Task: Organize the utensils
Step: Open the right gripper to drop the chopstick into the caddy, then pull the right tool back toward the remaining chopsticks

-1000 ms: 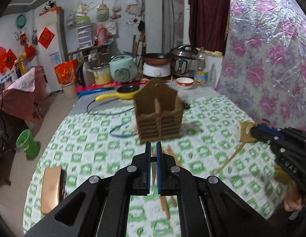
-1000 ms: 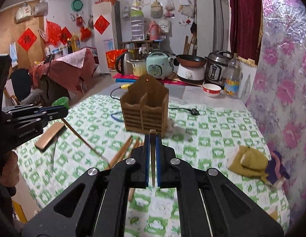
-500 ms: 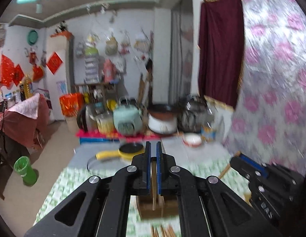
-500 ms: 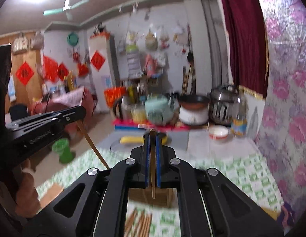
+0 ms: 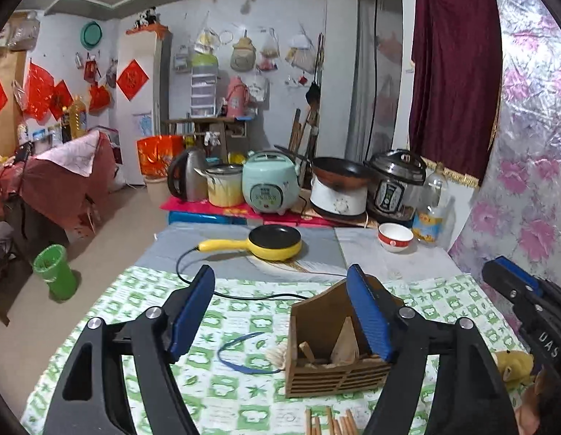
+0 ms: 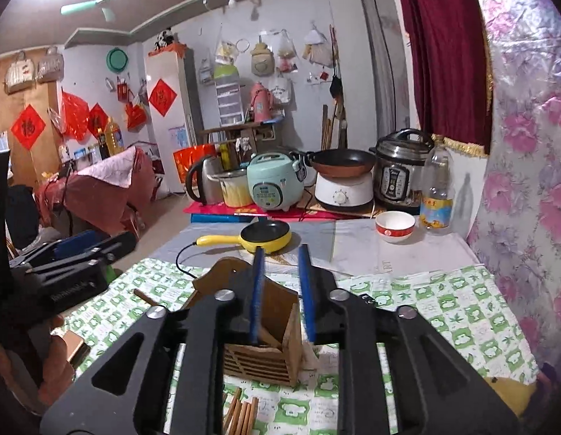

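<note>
A brown wooden utensil holder (image 5: 335, 348) stands on the green-checked tablecloth, with wooden pieces lying inside it. It also shows in the right wrist view (image 6: 266, 348). My left gripper (image 5: 280, 311) is wide open and empty, just above and in front of the holder. My right gripper (image 6: 280, 290) is open and empty, directly over the holder. Several wooden chopsticks (image 6: 240, 413) lie on the cloth in front of the holder; they also show in the left wrist view (image 5: 331, 422).
A yellow electric frying pan (image 5: 269, 243) with a black cord, a red-and-white bowl (image 5: 394, 236), a bottle (image 6: 438, 195) and cookers stand at the table's far end. A blue band (image 5: 240, 355) lies left of the holder. A yellow cloth (image 5: 512, 362) lies at the right.
Both grippers were shut on a chopstick each and lifted over the holder. Now both have opened and the chopsticks are out of the jaws.
</note>
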### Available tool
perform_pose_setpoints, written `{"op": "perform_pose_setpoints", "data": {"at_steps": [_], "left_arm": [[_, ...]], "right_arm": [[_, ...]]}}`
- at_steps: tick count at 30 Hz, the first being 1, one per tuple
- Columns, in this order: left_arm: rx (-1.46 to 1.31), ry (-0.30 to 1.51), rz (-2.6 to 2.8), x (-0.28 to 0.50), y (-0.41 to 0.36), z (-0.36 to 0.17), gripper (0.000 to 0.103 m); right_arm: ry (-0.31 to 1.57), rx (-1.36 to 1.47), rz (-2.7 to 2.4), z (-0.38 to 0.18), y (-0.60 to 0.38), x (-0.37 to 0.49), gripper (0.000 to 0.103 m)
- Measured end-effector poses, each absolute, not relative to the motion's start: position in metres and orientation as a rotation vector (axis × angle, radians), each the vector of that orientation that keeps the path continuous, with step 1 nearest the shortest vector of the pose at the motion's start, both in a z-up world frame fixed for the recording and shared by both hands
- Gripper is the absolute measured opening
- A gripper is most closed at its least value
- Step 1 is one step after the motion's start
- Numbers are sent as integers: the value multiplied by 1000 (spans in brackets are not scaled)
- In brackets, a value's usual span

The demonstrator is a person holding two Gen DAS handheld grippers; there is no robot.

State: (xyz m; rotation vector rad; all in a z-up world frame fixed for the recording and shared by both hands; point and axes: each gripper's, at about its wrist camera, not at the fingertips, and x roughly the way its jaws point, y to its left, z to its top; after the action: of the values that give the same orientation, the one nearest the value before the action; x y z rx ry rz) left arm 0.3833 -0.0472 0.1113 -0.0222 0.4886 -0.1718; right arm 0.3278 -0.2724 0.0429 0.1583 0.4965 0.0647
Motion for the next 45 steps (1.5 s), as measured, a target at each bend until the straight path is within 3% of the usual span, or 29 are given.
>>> {"op": "perform_pose_setpoints", "data": {"at_steps": [3,7,12,17,27,37,45], "left_arm": [[-30,468,-141,359,-35,124,88],[-33,440,-117,318,-23,136,92],[-52,430,-101,264,-6,139,97],[-66,451,-85,205,7,124,97],[9,579,-31,131,17,29,97],[147,860,-15,164,10,-75,97],[162,999,-81,187,-1,-93,97]], "right_arm": [[476,160,60,54,-274,305,43],[447,170,58,68,-271,257,53],[417,191,54,76,-267,198,73],[405,219,62,73,-264,141,83],[489,180,52,14,-253,62,90],[709,133,-6,-68,-258,94,90],[769,153,-8,-93,-267,108,90]]}}
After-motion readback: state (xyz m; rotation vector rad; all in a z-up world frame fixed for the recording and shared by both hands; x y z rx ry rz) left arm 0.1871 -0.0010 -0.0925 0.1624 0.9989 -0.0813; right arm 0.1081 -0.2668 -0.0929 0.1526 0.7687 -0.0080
